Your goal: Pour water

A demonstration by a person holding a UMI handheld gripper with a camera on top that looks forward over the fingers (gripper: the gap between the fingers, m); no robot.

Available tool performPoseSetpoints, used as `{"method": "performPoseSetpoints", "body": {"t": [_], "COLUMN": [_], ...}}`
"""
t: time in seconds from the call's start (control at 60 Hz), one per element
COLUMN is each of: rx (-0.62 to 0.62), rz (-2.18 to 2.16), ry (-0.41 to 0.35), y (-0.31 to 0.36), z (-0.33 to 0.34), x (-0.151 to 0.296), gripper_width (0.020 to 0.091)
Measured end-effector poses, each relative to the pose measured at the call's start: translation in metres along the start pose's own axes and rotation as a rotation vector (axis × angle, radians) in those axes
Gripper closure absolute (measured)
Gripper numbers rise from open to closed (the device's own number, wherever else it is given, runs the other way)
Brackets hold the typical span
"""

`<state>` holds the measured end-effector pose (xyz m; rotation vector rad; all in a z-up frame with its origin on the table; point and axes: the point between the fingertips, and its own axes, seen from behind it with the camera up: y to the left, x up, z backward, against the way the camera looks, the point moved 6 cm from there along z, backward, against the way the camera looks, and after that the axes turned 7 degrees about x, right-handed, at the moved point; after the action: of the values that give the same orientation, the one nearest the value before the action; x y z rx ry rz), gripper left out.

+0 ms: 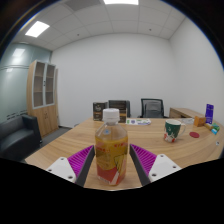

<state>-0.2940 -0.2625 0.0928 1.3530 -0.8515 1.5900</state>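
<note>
Your hand-held gripper (111, 166) clamps the clear, white-capped plastic bottle (111, 150) upright; the paper cup (173, 130) still awaits pouring.

Made out no readable word, brand, number or sign anywhere. Saw a red-and-orange label wrapped round the bottle (111, 152), pressed between both pads of the gripper (112, 148), but could not decipher any of its print. Noticed green and red markings on the white cup (173, 129) farther along the table (55, 147), too small to read. Found the same with the purple box (209, 112) near the table's far end: colour only, no legible lettering.
</note>
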Motion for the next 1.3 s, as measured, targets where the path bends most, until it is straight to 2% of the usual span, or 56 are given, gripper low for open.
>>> {"method": "performPoseSetpoints", "body": {"t": [0.083, 0.15, 0.3, 0.383, 0.517, 0.617, 0.733, 0.8, 0.95, 1.033, 1.133, 1.3], "rx": [0.002, 0.01, 0.03, 0.051, 0.076, 0.111, 0.142, 0.174, 0.3, 0.349, 0.344, 0.25], "rz": [0.015, 0.012, 0.037, 0.072, 0.081, -0.035, -0.288, -0.476, -1.078, -1.375, -1.61, -1.854], "ry": [0.008, 0.012, -0.033, -0.033, -0.027, -0.053, -0.132, -0.203, -0.293, -0.344, -0.414, -0.432], "y": [-0.003, -0.003, -0.006, -0.007, -0.019, -0.045, -0.088, -0.109, -0.154, -0.179, -0.199, -0.219], "z": [-0.019, -0.027, -0.027, -0.029, -0.038, -0.055, -0.081, -0.096, -0.127, -0.136, -0.146, -0.159], "x": [-0.003, -0.007, -0.005, -0.005, -0.001, 0.025, 0.07, 0.098, 0.13, 0.135, 0.133, 0.11], "gripper_width": [0.0343, 0.0466, 0.0624, 0.0663, 0.0664, 0.0662, 0.0664, 0.0665, 0.0667, 0.0665, 0.0665, 0.0653]}}
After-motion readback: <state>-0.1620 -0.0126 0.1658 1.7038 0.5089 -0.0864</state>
